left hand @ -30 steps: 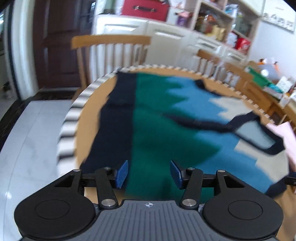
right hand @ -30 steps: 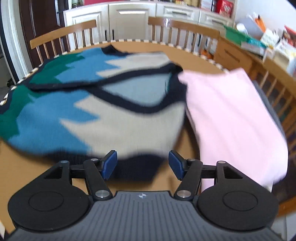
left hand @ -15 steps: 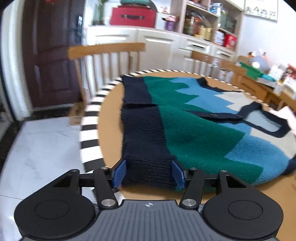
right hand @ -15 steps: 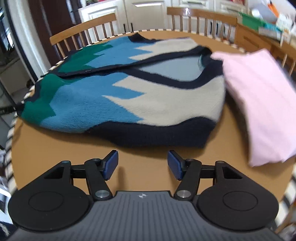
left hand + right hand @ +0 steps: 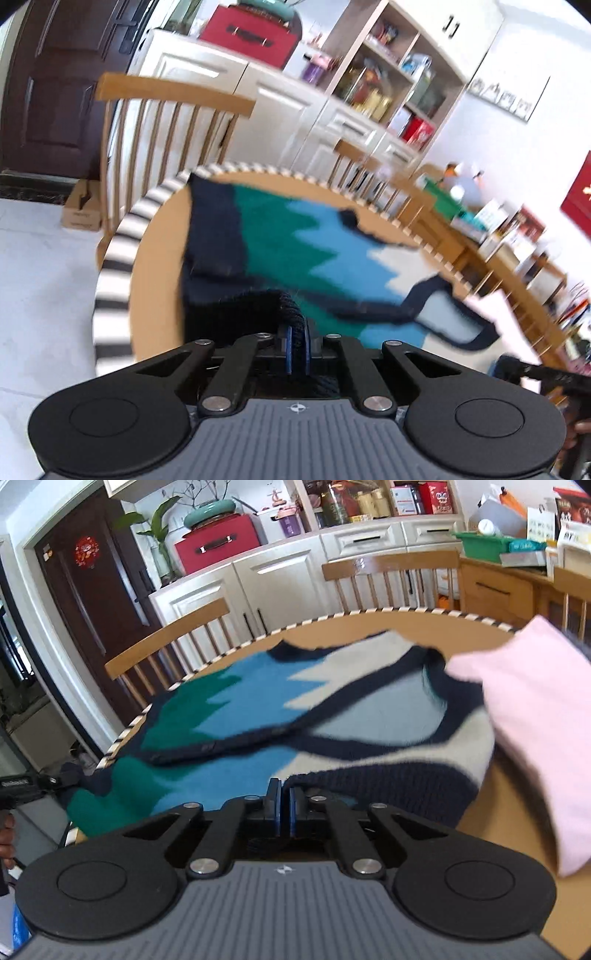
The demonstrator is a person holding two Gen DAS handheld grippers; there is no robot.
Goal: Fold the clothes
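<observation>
A knitted cardigan (image 5: 303,240) in navy, green, blue and cream lies on the round wooden table (image 5: 155,258). My left gripper (image 5: 297,350) is shut on its navy hem at the near edge and lifts it slightly. In the right wrist view the same cardigan (image 5: 258,709) spreads across the table, and my right gripper (image 5: 282,812) is shut on its navy edge near the cream end, raised off the table. A folded pink garment (image 5: 535,716) lies to the right of the cardigan.
The table has a striped black-and-white rim (image 5: 110,280). Wooden chairs (image 5: 166,122) stand around it (image 5: 391,576). White cabinets and shelves (image 5: 280,576) line the back wall. A cluttered wooden side table (image 5: 517,572) stands at the right.
Both grippers went from open to shut on the cardigan's near navy edge. Both have lifted, and the gripped edge has risen off the table.
</observation>
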